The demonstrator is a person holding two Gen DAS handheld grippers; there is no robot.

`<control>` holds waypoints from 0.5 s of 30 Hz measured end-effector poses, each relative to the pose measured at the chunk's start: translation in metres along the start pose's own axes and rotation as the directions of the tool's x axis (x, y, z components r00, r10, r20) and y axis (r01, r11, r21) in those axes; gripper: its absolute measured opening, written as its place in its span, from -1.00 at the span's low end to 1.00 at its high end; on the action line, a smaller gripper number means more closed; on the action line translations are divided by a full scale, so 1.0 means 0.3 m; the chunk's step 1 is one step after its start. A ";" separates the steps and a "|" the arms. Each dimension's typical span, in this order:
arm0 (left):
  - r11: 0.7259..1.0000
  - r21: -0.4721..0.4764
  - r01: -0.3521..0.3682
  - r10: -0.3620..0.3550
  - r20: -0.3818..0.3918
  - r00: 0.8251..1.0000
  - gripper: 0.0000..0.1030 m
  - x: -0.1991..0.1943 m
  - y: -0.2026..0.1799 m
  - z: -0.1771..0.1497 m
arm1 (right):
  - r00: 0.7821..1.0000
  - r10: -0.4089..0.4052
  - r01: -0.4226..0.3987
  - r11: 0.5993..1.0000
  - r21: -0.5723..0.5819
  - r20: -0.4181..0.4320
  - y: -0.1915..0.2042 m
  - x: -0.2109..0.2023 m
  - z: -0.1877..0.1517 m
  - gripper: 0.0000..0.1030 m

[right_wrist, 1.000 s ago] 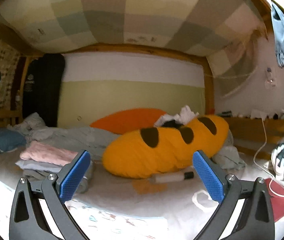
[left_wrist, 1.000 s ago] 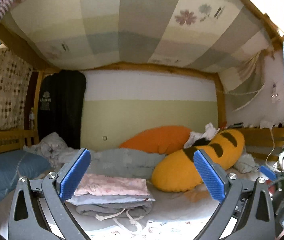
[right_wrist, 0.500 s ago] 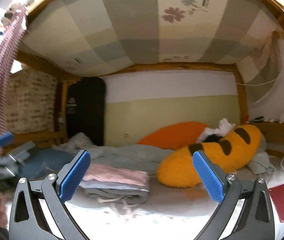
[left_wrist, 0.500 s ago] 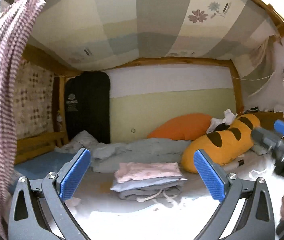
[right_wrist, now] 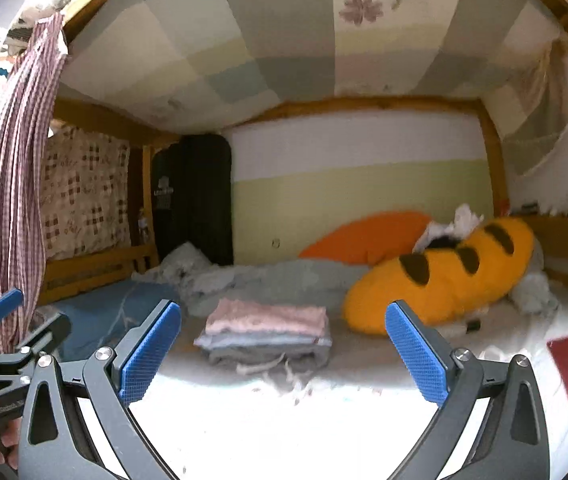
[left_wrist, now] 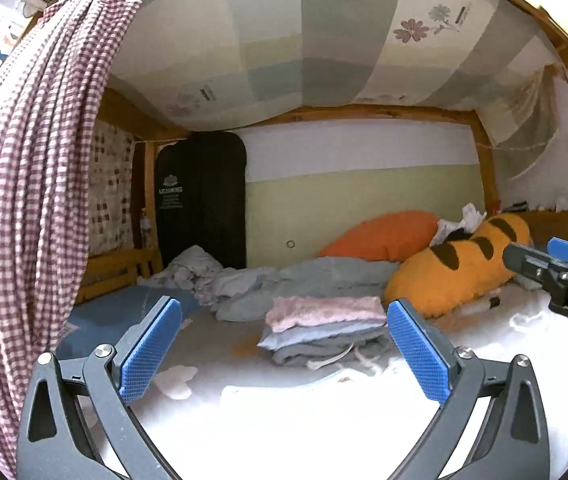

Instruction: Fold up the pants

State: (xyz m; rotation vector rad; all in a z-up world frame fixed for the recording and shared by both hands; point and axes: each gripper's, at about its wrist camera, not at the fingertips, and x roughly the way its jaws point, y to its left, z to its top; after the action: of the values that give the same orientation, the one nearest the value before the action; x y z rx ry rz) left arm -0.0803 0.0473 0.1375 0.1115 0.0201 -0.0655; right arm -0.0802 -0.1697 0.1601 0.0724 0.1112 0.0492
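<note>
I hold both claws spread and empty above the bed [left_wrist: 284, 420]: left claw [left_wrist: 284, 356], right claw [right_wrist: 281, 356]. Bare white sheet lies open before them. The folded pants [left_wrist: 326, 330] sit stacked mid-bed, ahead of both claws, drawstrings trailing at the near edge. A yellow plush pillow [left_wrist: 460, 272] lies just right of the stack; a checked curtain [left_wrist: 23, 200] hangs at left.

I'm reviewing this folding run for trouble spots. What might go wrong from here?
1. Loose drawstrings trail from the folded stack; open jaws could snag them and drag the pile.
2. The checked curtain hangs close beside the left gripper and could catch it.
</note>
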 end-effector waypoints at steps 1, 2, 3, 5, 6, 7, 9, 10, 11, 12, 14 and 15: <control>1.000 0.004 -0.007 0.007 -0.002 1.000 0.98 -0.007 0.010 -0.022 | 1.000 -0.003 0.003 1.000 -0.009 -0.011 0.006 0.005 -0.017 0.99; 1.000 0.004 -0.011 0.011 -0.008 1.000 0.98 -0.013 0.022 -0.041 | 1.000 -0.012 0.011 1.000 -0.028 -0.027 0.023 0.012 -0.054 0.99; 1.000 0.003 -0.017 0.017 -0.020 1.000 0.98 -0.011 0.031 -0.057 | 0.999 -0.018 0.016 0.999 -0.042 -0.041 0.036 0.018 -0.084 0.99; 0.999 0.012 -0.050 0.050 -0.052 0.997 0.98 -0.007 0.047 -0.084 | 0.998 -0.015 0.011 0.998 -0.055 -0.065 0.056 0.029 -0.137 0.99; 0.998 0.016 -0.056 0.057 -0.056 0.997 0.98 -0.010 0.056 -0.095 | 0.996 0.000 -0.005 0.998 -0.059 -0.085 0.075 0.038 -0.179 0.99; 0.998 0.013 -0.056 0.057 -0.058 0.997 0.98 -0.016 0.067 -0.105 | 0.996 0.009 -0.015 0.998 -0.062 -0.092 0.087 0.042 -0.200 0.99; 0.998 -0.002 -0.062 0.061 -0.068 0.996 0.98 -0.022 0.091 -0.118 | 0.994 0.041 -0.049 0.995 -0.083 -0.099 0.124 0.045 -0.260 0.99; 0.998 -0.012 -0.063 0.062 -0.071 0.996 0.98 -0.025 0.105 -0.124 | 0.993 0.052 -0.061 0.994 -0.088 -0.103 0.138 0.045 -0.283 0.99; 0.997 -0.020 -0.068 0.066 -0.075 0.995 0.98 -0.027 0.118 -0.130 | 0.990 0.081 -0.092 0.992 -0.090 -0.119 0.160 0.043 -0.321 0.99; 0.997 -0.025 -0.074 0.072 -0.080 0.994 0.98 -0.026 0.128 -0.138 | 0.985 0.109 -0.121 0.988 -0.092 -0.134 0.177 0.040 -0.352 0.99; 0.995 -0.033 -0.092 0.088 -0.090 0.992 0.98 -0.023 0.149 -0.154 | 0.977 0.142 -0.160 0.981 -0.106 -0.162 0.214 0.033 -0.422 0.99; 0.994 -0.035 -0.100 0.096 -0.096 0.991 0.98 -0.019 0.158 -0.162 | 0.974 0.149 -0.171 0.978 -0.118 -0.173 0.230 0.030 -0.450 0.97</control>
State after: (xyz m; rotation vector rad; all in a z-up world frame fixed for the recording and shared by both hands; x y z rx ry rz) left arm -0.0836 0.1000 0.0946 0.0755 0.1099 0.0381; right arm -0.0897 -0.0911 0.0304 -0.0554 0.2658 0.2244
